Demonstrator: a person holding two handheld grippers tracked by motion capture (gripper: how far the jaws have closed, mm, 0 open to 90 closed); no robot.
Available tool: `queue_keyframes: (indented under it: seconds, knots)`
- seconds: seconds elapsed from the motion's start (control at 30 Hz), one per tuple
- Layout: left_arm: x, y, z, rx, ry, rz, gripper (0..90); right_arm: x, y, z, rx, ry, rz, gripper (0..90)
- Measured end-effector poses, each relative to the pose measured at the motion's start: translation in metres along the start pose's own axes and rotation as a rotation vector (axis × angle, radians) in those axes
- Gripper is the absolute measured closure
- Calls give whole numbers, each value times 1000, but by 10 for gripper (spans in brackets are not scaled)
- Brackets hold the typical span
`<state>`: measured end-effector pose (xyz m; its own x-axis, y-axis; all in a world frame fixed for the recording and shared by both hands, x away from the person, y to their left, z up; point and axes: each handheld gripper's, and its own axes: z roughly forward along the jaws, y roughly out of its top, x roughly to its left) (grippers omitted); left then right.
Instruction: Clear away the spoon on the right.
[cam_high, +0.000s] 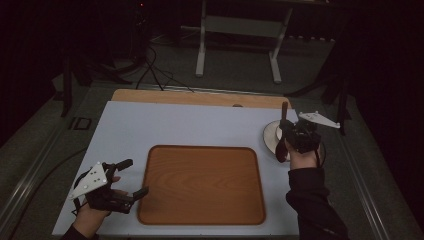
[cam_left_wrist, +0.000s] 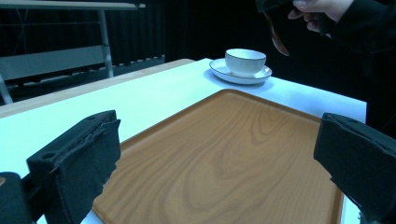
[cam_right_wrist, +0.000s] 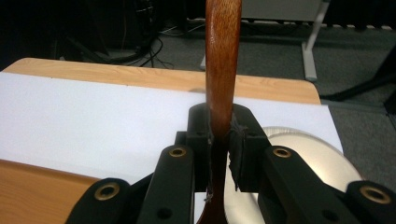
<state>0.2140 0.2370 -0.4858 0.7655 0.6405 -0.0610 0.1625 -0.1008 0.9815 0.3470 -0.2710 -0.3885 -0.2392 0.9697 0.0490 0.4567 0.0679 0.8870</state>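
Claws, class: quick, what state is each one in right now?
Left claw: open, holding nothing.
Right claw: closed on the wooden spoon.

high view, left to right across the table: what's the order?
Left black tongs, open, beside the mat edge → brown wooden rectangular tray → right black tongs clamped on the dark wooden spoon above the round white saucer.

A tray (cam_high: 202, 185) lies on the table (cam_high: 175, 125) straight before me, with my left gripper (cam_high: 129, 176) just to its left. Behind its far right corner a bowl (cam_left_wrist: 245, 61) sits in a saucer (cam_left_wrist: 219, 69). Above them my right gripper (cam_high: 286, 129) holds a spoon (cam_right_wrist: 222, 60) upright.
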Motion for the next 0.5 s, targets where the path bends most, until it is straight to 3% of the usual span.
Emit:
queue_keyframes:
  seconds: [0.13, 0.5]
  knots:
    - [-1, 0, 0, 2, -4, 5, 16, 15, -8, -6, 16, -3, -29, 796]
    - [-1, 0, 0, 3, -6, 9, 16, 49, -37, -11, 74, 43, 8, 795]
